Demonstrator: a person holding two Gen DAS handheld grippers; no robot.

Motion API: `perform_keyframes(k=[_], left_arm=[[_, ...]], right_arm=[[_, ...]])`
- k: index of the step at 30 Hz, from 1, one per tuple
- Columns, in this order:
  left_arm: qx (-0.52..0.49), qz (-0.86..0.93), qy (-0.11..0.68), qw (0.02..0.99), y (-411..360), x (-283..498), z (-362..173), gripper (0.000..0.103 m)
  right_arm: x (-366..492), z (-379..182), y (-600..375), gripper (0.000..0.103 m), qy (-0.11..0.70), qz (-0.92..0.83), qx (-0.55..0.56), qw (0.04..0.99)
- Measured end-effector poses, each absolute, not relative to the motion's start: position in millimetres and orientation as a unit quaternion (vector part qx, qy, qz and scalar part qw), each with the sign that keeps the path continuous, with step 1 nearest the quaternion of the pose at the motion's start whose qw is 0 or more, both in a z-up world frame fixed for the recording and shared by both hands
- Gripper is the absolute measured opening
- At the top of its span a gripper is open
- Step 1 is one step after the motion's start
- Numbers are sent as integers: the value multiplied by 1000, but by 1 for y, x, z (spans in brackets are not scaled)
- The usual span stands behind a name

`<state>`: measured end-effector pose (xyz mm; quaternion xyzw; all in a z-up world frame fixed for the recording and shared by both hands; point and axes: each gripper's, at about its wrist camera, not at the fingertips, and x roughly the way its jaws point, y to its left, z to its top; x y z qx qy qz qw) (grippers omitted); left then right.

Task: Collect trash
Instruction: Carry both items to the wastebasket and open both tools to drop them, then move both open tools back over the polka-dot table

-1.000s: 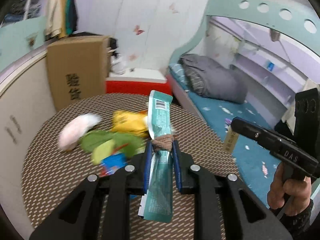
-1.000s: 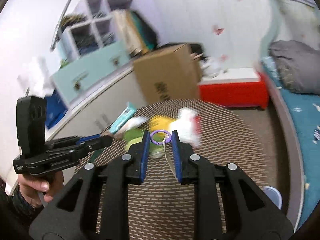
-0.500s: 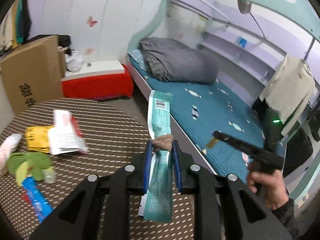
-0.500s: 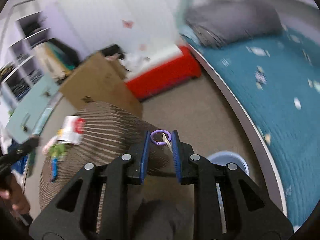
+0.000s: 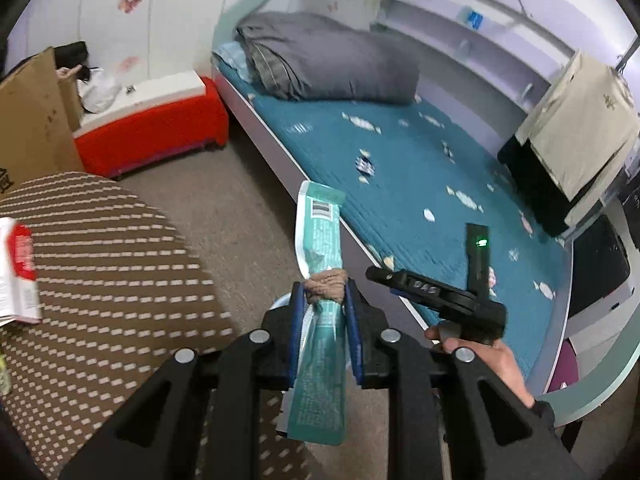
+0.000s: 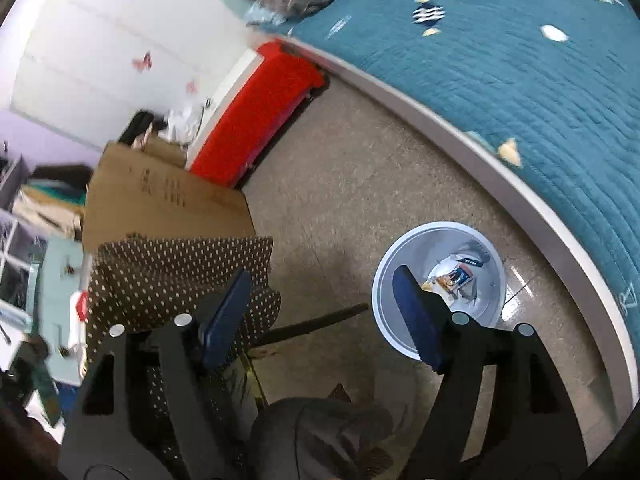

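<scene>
My left gripper [image 5: 325, 316] is shut on a long teal wrapper [image 5: 318, 232] together with a brown crumpled wad [image 5: 325, 283], held above the floor past the table edge. My right gripper [image 6: 320, 296] is open and empty, tilted, just left of and above a white trash bin [image 6: 400, 340] on the floor. The bin holds several wrappers [image 6: 456, 276]. The right gripper also shows in the left wrist view [image 5: 432, 292], held in a hand.
A round table with a brown patterned cloth [image 5: 100, 272] carries a red and white packet [image 5: 16, 272]. A bed with a teal cover [image 5: 420, 168], a red box [image 5: 152, 132] and a cardboard box [image 6: 160, 196] stand around the beige floor [image 6: 340, 184].
Both grippers swung from the table toward the floor by the bed. My right gripper opened and the purple ring item is gone from it. The left still holds the teal wrapper.
</scene>
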<state>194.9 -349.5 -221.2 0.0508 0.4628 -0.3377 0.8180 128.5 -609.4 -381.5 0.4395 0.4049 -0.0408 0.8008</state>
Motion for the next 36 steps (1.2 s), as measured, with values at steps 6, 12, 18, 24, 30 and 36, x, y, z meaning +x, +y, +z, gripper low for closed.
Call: perform_keyframes(k=[6,12,18,24,30,36], left_arm=[[73,-347,506,786,-400,206,-263,19],[107,-346,547,754,-441,216,-309,20],[126,-340,581,729,-473,231,-347,70],[110,-304,574,752,-470,240,-345,93],[106,-318,531,778,-448,223,-303,94],[95,-322,486,807,-413,199,-254,94]], right_arm=[[94,-352,-626,78,362,-55,445,817],[73,-329,-637,80,338,-61,439,830],[61,-323,-640,82,330,-67,442,831],[55,-323,-635,91,330,-68,445,830],[55,-311,-619,97,341,-107,419,835],[53,-281,-596,97,332,-99,396,851]])
